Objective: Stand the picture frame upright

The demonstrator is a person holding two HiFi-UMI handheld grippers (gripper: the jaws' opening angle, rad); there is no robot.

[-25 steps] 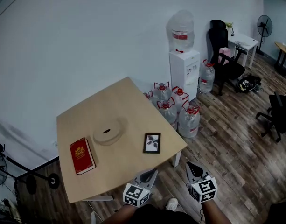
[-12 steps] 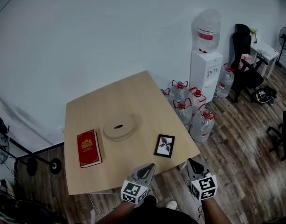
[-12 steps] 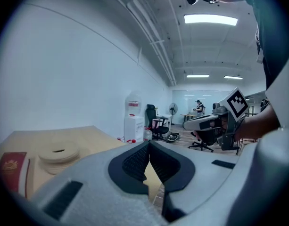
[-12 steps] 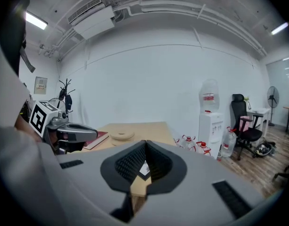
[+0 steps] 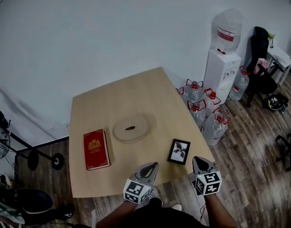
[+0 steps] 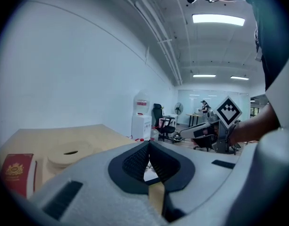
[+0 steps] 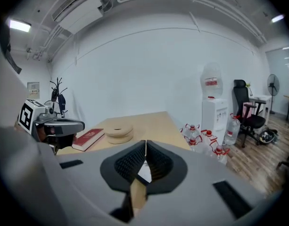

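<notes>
In the head view the picture frame [image 5: 179,151] lies flat near the right front corner of the wooden table [image 5: 136,94], with bare wood on every side of it. The left gripper [image 5: 153,166] is at the frame's 8 o'clock and the right gripper [image 5: 198,160] at its 4 o'clock, and the way from each to the frame is open. A round wooden ring [image 5: 130,128] sits at the frame's 10 o'clock, near it but apart. The red book [image 5: 96,149] lies farther off at 9 o'clock. Toward 12 o'clock the table top is bare up to the white wall [image 5: 112,27]. At 1 o'clock, off the table, big water bottles [image 5: 207,118] crowd the floor, with a water cooler [image 5: 222,68] behind them.
</notes>
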